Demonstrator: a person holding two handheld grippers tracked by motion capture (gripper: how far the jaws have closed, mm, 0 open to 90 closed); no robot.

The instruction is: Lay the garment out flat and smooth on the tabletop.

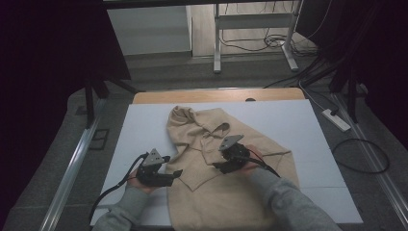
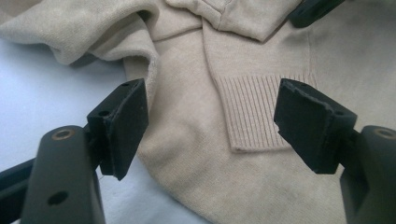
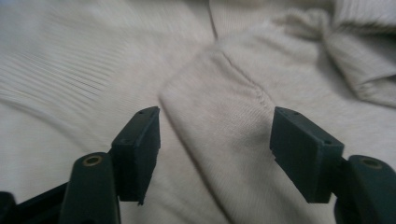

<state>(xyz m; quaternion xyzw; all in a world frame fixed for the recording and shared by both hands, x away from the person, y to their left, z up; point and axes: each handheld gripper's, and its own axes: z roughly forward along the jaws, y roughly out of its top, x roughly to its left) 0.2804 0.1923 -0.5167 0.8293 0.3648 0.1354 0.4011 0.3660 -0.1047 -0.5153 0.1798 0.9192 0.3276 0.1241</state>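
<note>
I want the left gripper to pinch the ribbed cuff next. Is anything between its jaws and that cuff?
Nothing visible: the left gripper stands open with the ribbed cuff of the beige sweater lying flat and uncovered ahead.

Bare white tabletop lies open at the left and upper right of the high view, while the beige sweater, crumpled at its hood, covers the centre where the left gripper and right gripper hover with jaws apart.
</note>
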